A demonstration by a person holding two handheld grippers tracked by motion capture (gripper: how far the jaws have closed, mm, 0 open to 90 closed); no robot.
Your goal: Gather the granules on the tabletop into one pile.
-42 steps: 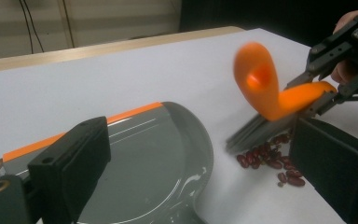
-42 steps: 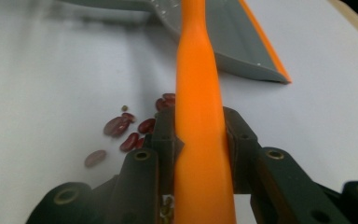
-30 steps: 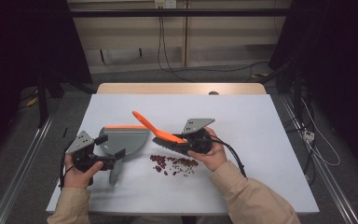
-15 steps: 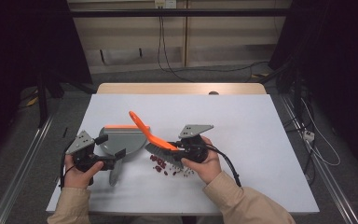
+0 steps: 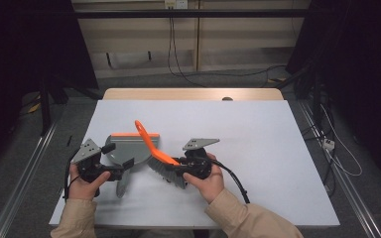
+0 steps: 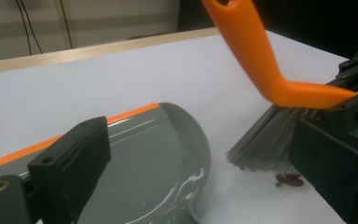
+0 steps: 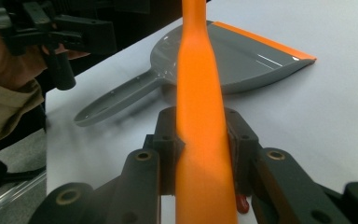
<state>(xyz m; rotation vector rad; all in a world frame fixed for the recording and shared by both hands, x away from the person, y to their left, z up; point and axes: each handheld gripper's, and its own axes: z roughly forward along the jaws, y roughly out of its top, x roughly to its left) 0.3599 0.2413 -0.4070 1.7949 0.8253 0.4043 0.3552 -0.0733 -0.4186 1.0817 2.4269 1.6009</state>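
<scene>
Table (image 5: 278,148): white top, lying under dark surroundings.
Brush (image 5: 155,151): orange handle clamped in the right gripper (image 5: 181,163), bristles resting on the table just beside the dustpan's edge.
Crumbs (image 6: 289,179): dark bits sitting by the bristles.
Dustpan (image 5: 129,148): grey, orange lip (lying flat).
Left gripper (image 5: 121,171): jaws gaping wide, holding nothing, hovering at the dustpan's handle.

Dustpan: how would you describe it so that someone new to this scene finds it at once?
On the white table, look at the near left part, just ahead of the left gripper. The dustpan lies flat there, grey, with an orange strip along its far edge. Its neighbour, the brush, has an orange handle and grey bristles and is clamped in the right gripper.
</scene>
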